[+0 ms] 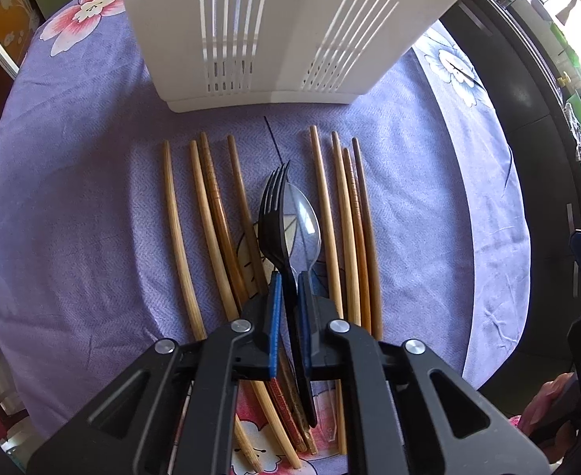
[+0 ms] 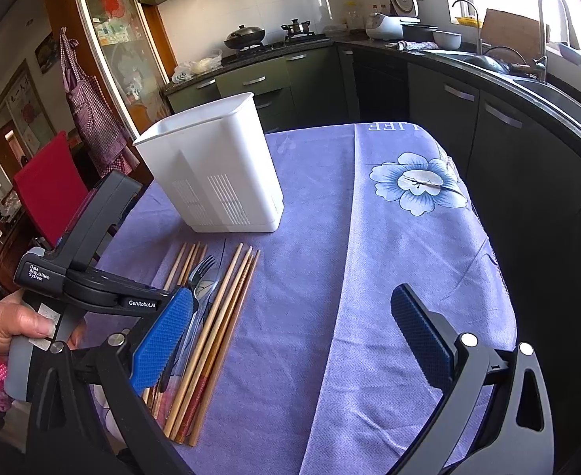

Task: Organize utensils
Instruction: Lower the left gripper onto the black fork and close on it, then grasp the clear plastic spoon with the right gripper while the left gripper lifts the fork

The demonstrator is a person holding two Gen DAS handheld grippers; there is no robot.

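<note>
Kitchen behind; purple flowered cloth [image 1: 72, 217] over table. One black fork [image 1: 274, 206], one clear spoon [image 1: 304, 217], eight chopsticks: four left [image 1: 211, 229], four right [image 1: 349, 229] of fork. Fork slim, glossy, tines toward white holder [image 1: 258, 27]; handle pinched between blue pads [image 1: 275, 316] of left gripper [image 1: 290, 289], closed narrow on it. Spoon just beside, at right pad; grip on it unclear. Right gripper [image 2: 294, 336] spread wide, holding nothing, over bare cloth right of chopsticks.

black fork [image 1: 276, 213], clear spoon [image 1: 304, 221], tan and brown chopsticks [image 1: 211, 233], white slotted holder [image 1: 274, 27], purple cloth [image 1: 72, 182] with pink and blue flowers, blue pads [image 2: 163, 340]
</note>
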